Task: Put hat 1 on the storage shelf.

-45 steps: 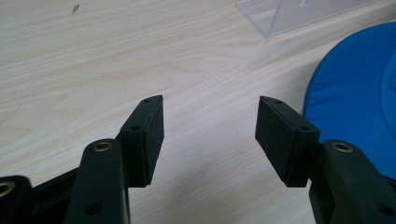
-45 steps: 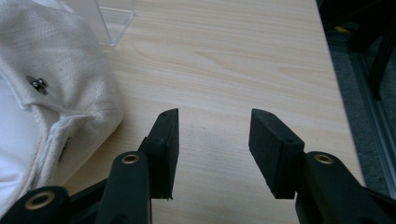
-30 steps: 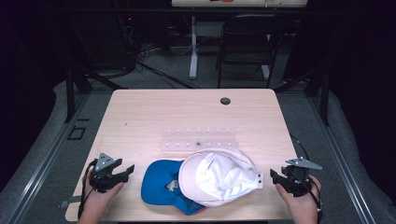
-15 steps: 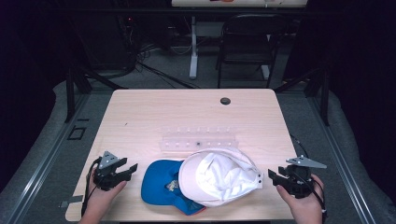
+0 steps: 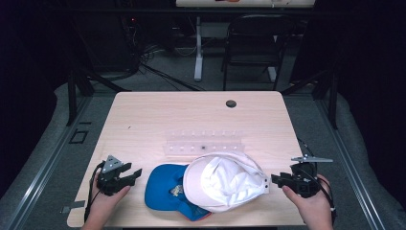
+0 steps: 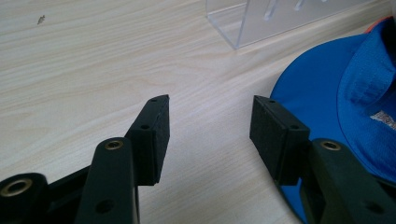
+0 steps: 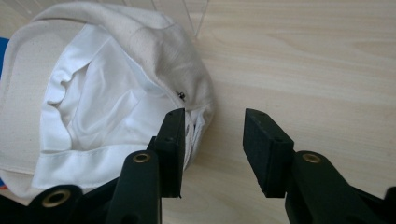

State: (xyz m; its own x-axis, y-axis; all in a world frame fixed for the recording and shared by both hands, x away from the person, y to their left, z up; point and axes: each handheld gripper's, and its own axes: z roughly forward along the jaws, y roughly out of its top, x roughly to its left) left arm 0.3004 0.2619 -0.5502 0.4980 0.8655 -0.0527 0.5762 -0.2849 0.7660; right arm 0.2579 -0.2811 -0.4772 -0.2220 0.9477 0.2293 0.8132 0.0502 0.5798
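Two caps lie at the near edge of the worktop (image 5: 143, 120) between our hands: a white cap (image 5: 225, 182) turned inside up, resting partly on top of a blue cap (image 5: 165, 187) to its left. Behind them stands a clear acrylic rack (image 5: 203, 143), empty as far as we can tell.

We hold the right gripper (image 5: 276, 179) just beside the white cap's right edge, jaws spread and holding nothing. In the right gripper view (image 7: 212, 133) the cap (image 7: 93, 93) sits ahead and to the left, and its rim reaches the inner jaw, touching it or very nearly so; the gap between the jaws is over bare wood. We judge that a short shift toward the cap would bring the rim between the jaws. This gripper is plainly the nearer one to the white cap.

Our left gripper (image 5: 134, 173) points at the blue cap's brim, also spread and empty. Its own view (image 6: 210, 119) shows the brim (image 6: 322, 93) just right of the right-hand jaw, not between the two, and a corner of the rack (image 6: 261, 18) beyond.

From above, the white cap's long axis runs roughly across the worktop, left to right. That high view gives the overlap of the two caps; the gripper views give how close fabric and jaws really are, including a small dark fastener (image 7: 181, 95) on the white cap's rim.
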